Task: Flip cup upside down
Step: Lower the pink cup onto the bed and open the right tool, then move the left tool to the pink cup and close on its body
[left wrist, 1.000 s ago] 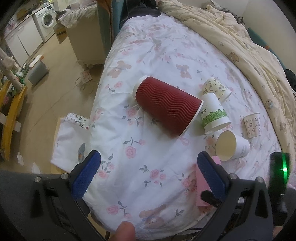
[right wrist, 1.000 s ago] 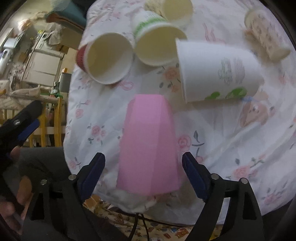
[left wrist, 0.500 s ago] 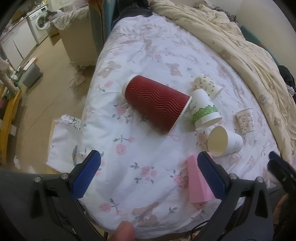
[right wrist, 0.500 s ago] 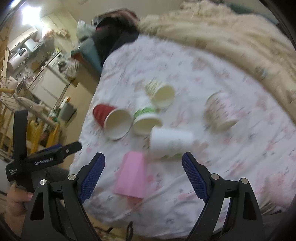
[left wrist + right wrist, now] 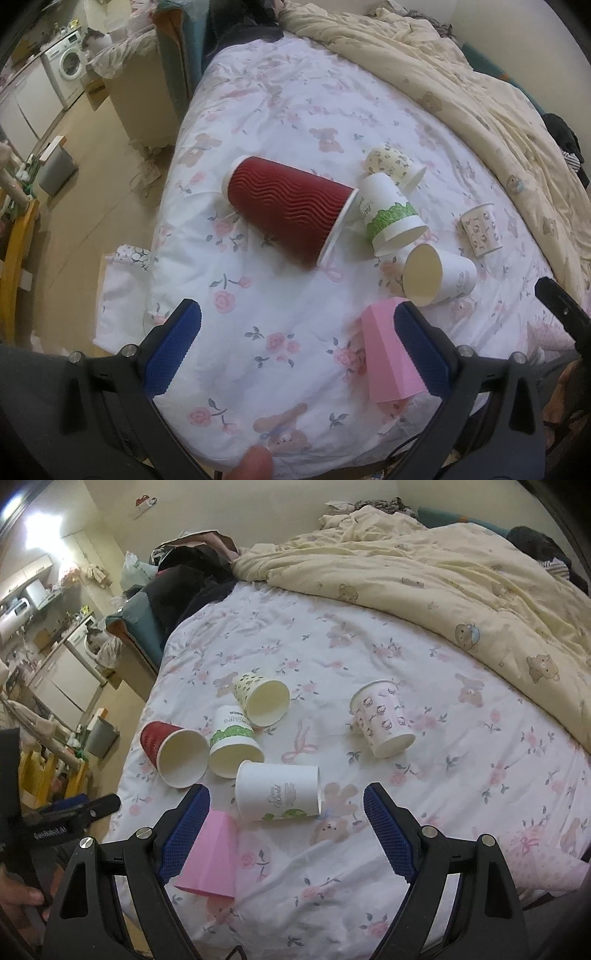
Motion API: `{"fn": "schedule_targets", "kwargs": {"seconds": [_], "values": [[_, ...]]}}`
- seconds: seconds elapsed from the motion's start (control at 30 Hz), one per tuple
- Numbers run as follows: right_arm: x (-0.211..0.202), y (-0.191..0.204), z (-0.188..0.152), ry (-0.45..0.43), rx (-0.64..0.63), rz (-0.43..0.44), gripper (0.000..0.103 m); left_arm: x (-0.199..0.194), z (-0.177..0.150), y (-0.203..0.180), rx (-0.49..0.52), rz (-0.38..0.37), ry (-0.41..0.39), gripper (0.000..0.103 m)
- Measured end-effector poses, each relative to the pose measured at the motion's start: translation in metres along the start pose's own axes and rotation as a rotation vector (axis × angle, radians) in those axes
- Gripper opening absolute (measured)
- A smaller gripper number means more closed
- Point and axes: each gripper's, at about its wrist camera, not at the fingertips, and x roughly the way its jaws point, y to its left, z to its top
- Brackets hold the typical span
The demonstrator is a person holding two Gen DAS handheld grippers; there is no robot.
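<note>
Pink cup (image 5: 210,853) stands mouth-down on the floral bedsheet (image 5: 424,775), close to the near edge of the bed. In the right wrist view it sits just behind the left finger of the right gripper (image 5: 286,830), partly hidden by that finger's blue pad, and outside the gap between the two fingers. That gripper's fingers are spread wide with nothing between them but sheet and the lower edge of a white cup (image 5: 277,792) lying on its side just ahead.

Going left to right ahead of the right gripper: the left gripper's black body shows at the far left edge; then a red ribbed cup (image 5: 173,751) on its side with its mouth toward the camera; a green-banded cup (image 5: 232,747) touching it; a leaf-print cup (image 5: 262,701) behind that; and, well apart to the right, a cartoon-print cup (image 5: 382,720), also tipped over. A cream quilt (image 5: 443,572) covers the far side of the bed.

In the left wrist view the left gripper (image 5: 295,347) is likewise spread wide and holds nothing. The pink cup (image 5: 388,358) appears by its right finger, partly behind the blue pad. The red ribbed cup (image 5: 288,210) lies ahead, roughly centred, with the other paper cups clustered to its right.
</note>
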Motion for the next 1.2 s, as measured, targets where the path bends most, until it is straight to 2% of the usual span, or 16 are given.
{"fn": "schedule_targets", "kwargs": {"seconds": [0.07, 0.2, 0.33, 0.47, 0.8, 1.03, 1.1, 1.17, 1.2], "values": [[0.000, -0.001, 0.000, -0.002, 0.012, -0.003, 0.088, 0.002, -0.001, -0.003, 0.013, -0.007, 0.013, 0.103], [0.003, -0.009, -0.002, 0.023, 0.034, -0.074, 0.088, 0.011, -0.003, -0.016, 0.046, -0.048, 0.081, 0.103], [0.001, -0.024, -0.001, 0.031, 0.106, -0.075, 0.088, 0.030, -0.002, -0.034, 0.048, -0.082, 0.203, 0.097], [0.000, -0.031, -0.001, 0.038, 0.140, -0.070, 0.088, 0.049, -0.004, -0.062, 0.072, -0.093, 0.306, 0.097], [-0.001, -0.040, 0.002, 0.051, 0.199, -0.027, 0.088, 0.097, -0.020, -0.110, 0.144, 0.008, 0.426, 0.095], [-0.001, -0.043, 0.004, 0.057, 0.232, 0.030, 0.088, 0.116, -0.027, -0.123, 0.165, 0.013, 0.466, 0.082], [-0.003, -0.041, 0.004, 0.053, 0.225, 0.026, 0.088, 0.117, -0.027, -0.124, 0.160, 0.005, 0.470, 0.074], [-0.005, -0.039, 0.004, 0.045, 0.213, 0.025, 0.088, 0.121, -0.028, -0.126, 0.165, 0.003, 0.477, 0.061], [-0.006, -0.037, 0.004, 0.040, 0.206, 0.023, 0.088, 0.121, -0.028, -0.126, 0.163, -0.003, 0.479, 0.061]]}}
